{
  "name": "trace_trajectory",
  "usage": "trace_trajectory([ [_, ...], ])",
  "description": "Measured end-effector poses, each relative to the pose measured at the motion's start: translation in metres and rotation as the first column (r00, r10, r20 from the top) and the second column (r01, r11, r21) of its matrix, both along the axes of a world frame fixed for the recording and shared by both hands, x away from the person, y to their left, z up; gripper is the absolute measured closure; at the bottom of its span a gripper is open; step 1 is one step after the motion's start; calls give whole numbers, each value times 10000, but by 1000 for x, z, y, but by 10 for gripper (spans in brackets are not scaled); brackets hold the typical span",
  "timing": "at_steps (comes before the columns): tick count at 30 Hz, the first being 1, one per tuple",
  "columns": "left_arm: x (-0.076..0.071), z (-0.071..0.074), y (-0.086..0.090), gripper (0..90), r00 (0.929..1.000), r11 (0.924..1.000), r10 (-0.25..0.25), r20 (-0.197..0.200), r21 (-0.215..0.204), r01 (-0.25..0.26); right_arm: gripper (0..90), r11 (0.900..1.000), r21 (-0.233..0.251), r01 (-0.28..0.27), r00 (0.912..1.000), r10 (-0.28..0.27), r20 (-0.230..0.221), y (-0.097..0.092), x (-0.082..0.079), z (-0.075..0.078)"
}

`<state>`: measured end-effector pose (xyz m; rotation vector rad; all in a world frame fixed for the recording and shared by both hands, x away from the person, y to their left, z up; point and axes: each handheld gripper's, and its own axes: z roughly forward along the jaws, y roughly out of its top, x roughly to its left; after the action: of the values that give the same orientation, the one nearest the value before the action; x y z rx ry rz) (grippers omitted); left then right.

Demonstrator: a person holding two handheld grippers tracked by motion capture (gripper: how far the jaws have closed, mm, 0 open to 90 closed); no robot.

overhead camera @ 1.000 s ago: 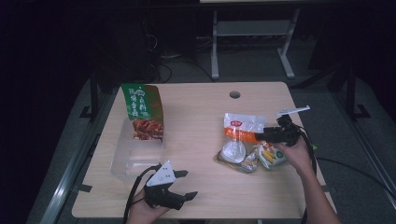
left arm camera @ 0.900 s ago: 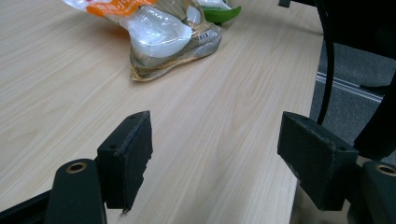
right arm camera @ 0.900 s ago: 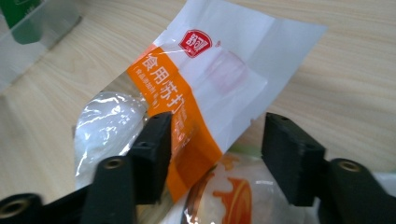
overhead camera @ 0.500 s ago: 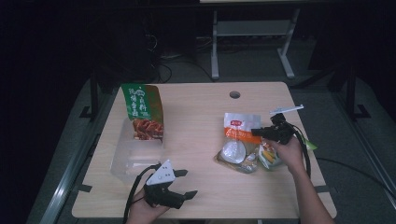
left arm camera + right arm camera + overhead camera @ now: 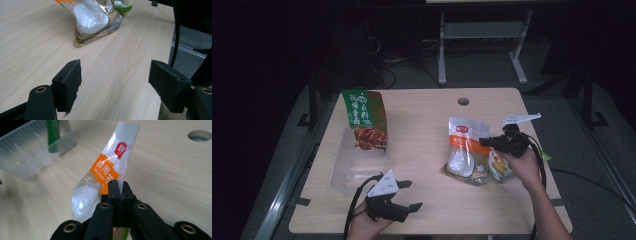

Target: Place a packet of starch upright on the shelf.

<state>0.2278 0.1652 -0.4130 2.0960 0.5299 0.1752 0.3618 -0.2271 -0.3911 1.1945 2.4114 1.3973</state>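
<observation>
— Gripping the orange-and-clear salt bag (image 5: 110, 167), is it? What do the right tongs (image 5: 120, 185) show?

— Yes. Their jaws have just been closing, and in the right gripper view they stand pressed together on the bag's clear edge, beside its orange label. From above, the right tongs (image 5: 486, 142) sit at the bag's (image 5: 466, 145) right edge, with the person's right hand (image 5: 523, 165) behind them.

— Where does the bag lie?

— On the right half of the table (image 5: 427, 125). Its upper part tilts up off the wood, while the lower part, with the white contents, rests on a small heap of other packets (image 5: 499, 167).

— And the left tongs (image 5: 407, 195)?

— Wide apart, holding nothing. In the left gripper view both black pads (image 5: 71, 83) hang just over bare wood, with the bag's white bulge (image 5: 90, 15) farther ahead.

— Anything else on the table?

— A clear plastic bin (image 5: 357, 162) on the left side, with a green food packet (image 5: 364, 117) standing upright in it. A round hole (image 5: 463, 101) sits near the far edge.
</observation>
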Motion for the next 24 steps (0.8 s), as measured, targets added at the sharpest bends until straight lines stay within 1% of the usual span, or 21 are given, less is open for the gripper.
trace_trajectory([
  [2, 0, 0, 0, 261, 10000, 10000, 11, 6, -10, -11, 899, 9998, 135, -152, 9998, 149, 166, 2, -4, 4],
  [3, 0, 0, 0, 261, 10000, 10000, 28, 14, -13, -28, 900, 9991, 189, -382, 9986, 375, 360, 6, -9, 9],
  [4, 0, 0, 0, 261, 10000, 10000, 23, 12, -16, -23, 900, 9991, 189, -382, 9986, 375, 360, 6, -9, 9],
  [5, 0, 0, 0, 256, 10000, 10000, 8, 5, -56, -8, 900, 9979, 252, -598, 9973, 587, 447, 9, -14, 14],
  [7, -1, 0, 0, 256, 10000, 9999, 22, 22, -116, -22, 900, 9972, 297, -693, 9965, 678, 489, 11, -16, 16],
  [10, -1, 0, 0, 254, 10000, 9999, 62, 27, -152, -62, 900, 9942, 259, -1041, 9921, 1020, 727, 18, -22, 24],
  [11, -1, 0, 0, 253, 10000, 9999, 56, 15, -125, -56, 900, 9925, 77, -1216, 9889, 1205, 873, 24, -27, 30],
  [12, -1, 0, 0, 253, 10000, 9999, 44, 29, -112, -44, 900, 9925, 77, -1216, 9889, 1205, 873, 24, -27, 30],
  [14, -1, 0, 0, 253, 10000, 10000, 27, 31, -93, -27, 900, 9899, -61, -1416, 9846, 1415, 1023, 30, -31, 35],
  [15, 0, 0, 0, 253, 10000, 10000, 4, 7, -55, -4, 900, 9864, -132, -1636, 9793, 1640, 1188, 37, -36, 39],
  [18, 0, -1, 0, 253, 10000, 10000, 15, 33, -61, -15, 900, 9823, -98, -1871, 9732, 1867, 1342, 43, -40, 44],
  [19, 1, -1, 0, 253, 10000, 10000, 17, 40, -46, -17, 900, 9823, -98, -1871, 9732, 1867, 1342, 43, -40, 44],
  [20, 1, -1, 0, 253, 10000, 10000, 31, 39, -40, -31, 900, 9809, -132, -1940, 9710, 1939, 1395, 45, -42, 46],
  [21, 1, -1, 0, 253, 10000, 10000, 47, 54, -77, -46, 900, 9778, -126, -2092, 9664, 2087, 1503, 49, -44, 49],
  [22, 1, -1, 0, 253, 10000, 10000, 47, 54, -77, -46, 900, 9778, -126, -2092, 9664, 2087, 1503, 49, -44, 49],
  [23, 1, 0, 0, 253, 9999, 10000, 55, 96, -76, -54, 900, 9763, -119, -2162, 9643, 2155, 1538, 51, -46, 51],
  [24, 1, 0, 1, 249, 9999, 10000, 52, 91, -46, -52, 900, 9714, 61, -2373, 9589, 2333, 1613, 54, -49, 53],
])
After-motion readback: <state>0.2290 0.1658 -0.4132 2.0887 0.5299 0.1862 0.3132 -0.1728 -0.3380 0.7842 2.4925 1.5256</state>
